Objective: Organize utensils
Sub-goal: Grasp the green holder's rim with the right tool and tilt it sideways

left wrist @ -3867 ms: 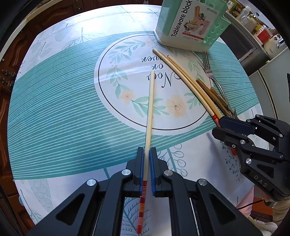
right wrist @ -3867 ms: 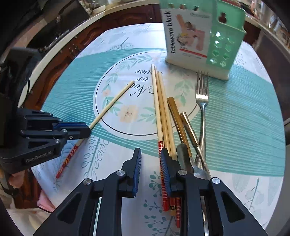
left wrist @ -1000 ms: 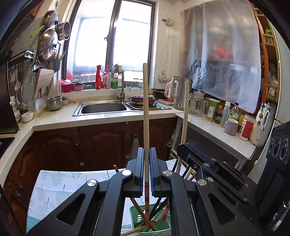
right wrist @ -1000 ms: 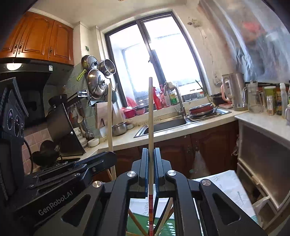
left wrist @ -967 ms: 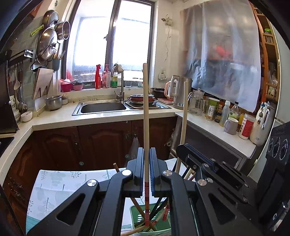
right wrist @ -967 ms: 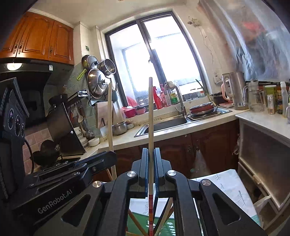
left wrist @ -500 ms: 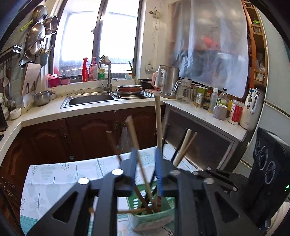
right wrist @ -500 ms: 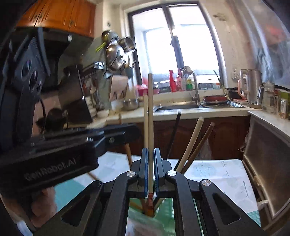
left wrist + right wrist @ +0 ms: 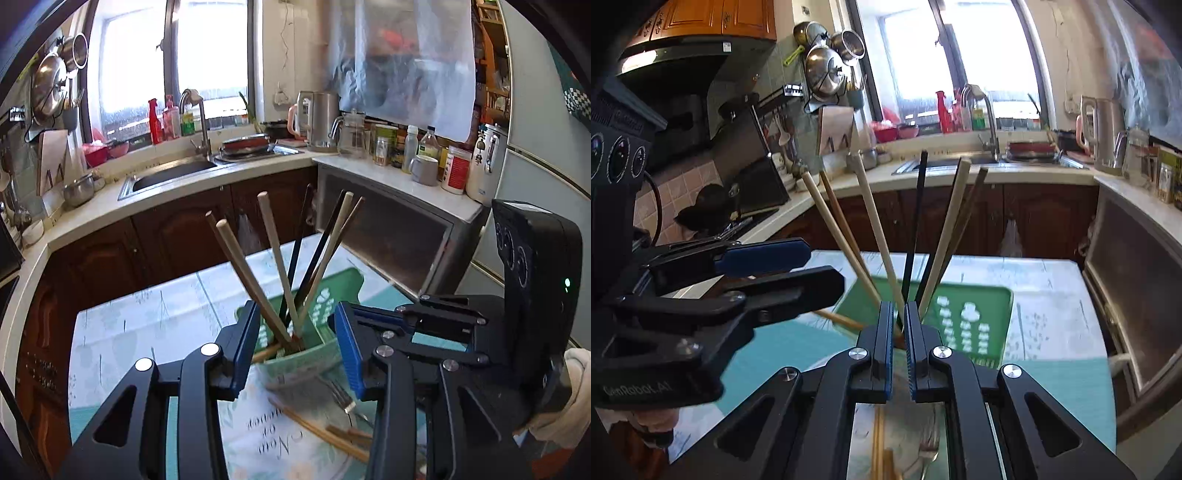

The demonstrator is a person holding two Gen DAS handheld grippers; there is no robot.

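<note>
Your left gripper [image 9: 301,345] has its ribbed blue pads opening, nothing pressed between them, framing the perforated mint-green plastic utensil holder [image 9: 325,302] on the teal printed tablecloth [image 9: 122,332]. Slim pale wooden and black chopsticks [image 9: 275,254] fan upright from it. Your right gripper [image 9: 898,347] shows a narrow empty gap between its jaws; a steel fork [image 9: 341,397] and brown chopsticks [image 9: 321,434] lie flat before the holder.
</note>
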